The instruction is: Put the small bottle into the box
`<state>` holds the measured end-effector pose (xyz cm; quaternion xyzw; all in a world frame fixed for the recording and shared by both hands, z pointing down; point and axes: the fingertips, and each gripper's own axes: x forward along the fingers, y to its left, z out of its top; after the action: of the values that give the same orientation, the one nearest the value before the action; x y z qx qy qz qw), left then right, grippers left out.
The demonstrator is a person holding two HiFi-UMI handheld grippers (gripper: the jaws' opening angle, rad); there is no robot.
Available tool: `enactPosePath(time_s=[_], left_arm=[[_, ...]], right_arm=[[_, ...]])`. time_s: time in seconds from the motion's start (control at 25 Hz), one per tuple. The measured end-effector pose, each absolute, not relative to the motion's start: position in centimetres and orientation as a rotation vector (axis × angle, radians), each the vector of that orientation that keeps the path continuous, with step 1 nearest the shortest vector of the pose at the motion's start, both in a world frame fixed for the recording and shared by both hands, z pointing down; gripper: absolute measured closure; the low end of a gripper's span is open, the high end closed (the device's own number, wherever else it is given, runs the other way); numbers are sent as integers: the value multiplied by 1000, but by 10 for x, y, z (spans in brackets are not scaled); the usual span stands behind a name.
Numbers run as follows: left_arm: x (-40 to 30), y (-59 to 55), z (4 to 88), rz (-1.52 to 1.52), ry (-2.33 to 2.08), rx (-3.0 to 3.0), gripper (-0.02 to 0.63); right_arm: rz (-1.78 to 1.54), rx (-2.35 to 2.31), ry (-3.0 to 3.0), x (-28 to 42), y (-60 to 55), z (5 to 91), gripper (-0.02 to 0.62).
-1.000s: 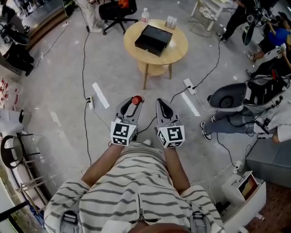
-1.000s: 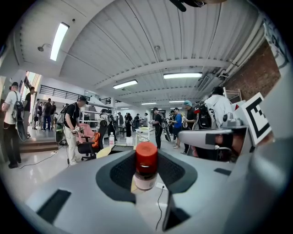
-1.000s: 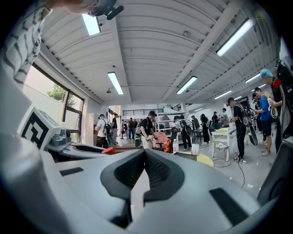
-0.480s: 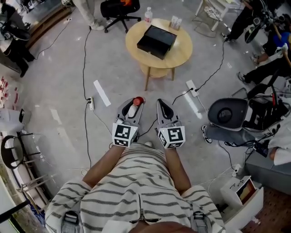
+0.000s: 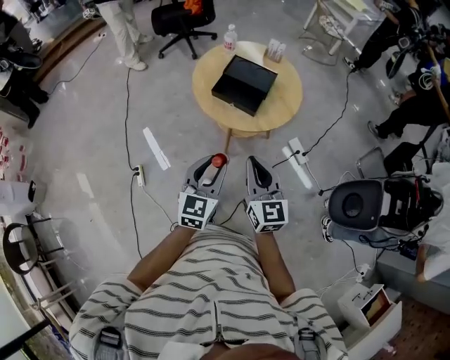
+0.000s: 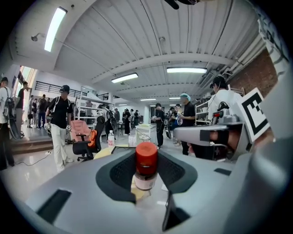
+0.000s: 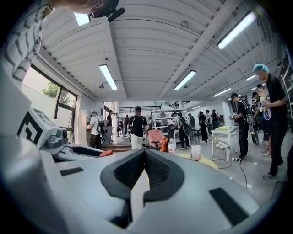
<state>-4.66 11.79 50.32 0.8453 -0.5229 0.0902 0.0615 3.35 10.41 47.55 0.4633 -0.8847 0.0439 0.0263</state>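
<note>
My left gripper (image 5: 210, 166) is shut on the small bottle (image 5: 217, 161), a clear one with a red cap that sticks out past the jaw tips. The left gripper view shows that small bottle (image 6: 146, 167) upright between the black pads of the left gripper (image 6: 145, 176). Beside it, my right gripper (image 5: 254, 169) is shut with nothing in it; the right gripper view shows the right gripper (image 7: 144, 170) with its jaws closed together. The black box (image 5: 244, 84) lies on a round wooden table (image 5: 285, 98) well ahead of both grippers.
On the table's far edge stand a water bottle (image 5: 230, 37) and two small white containers (image 5: 275, 50). Cables and power strips (image 5: 298, 152) cross the floor. An office chair (image 5: 183, 18) stands behind the table, a grey machine (image 5: 358, 207) at right. People stand around the room.
The table with the black box now sits lower and nearer in the head view; I have stepped toward it. Both grippers keep their hold and spacing.
</note>
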Motion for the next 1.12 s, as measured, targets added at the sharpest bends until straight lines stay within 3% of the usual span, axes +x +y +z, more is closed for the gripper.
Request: enactPosePath(time_s=[1.12], left_arm=[[-97,-120,487,309,-1334,2714,457]], right_arm=[[93,1686,-2590,-21,-125,447,586]])
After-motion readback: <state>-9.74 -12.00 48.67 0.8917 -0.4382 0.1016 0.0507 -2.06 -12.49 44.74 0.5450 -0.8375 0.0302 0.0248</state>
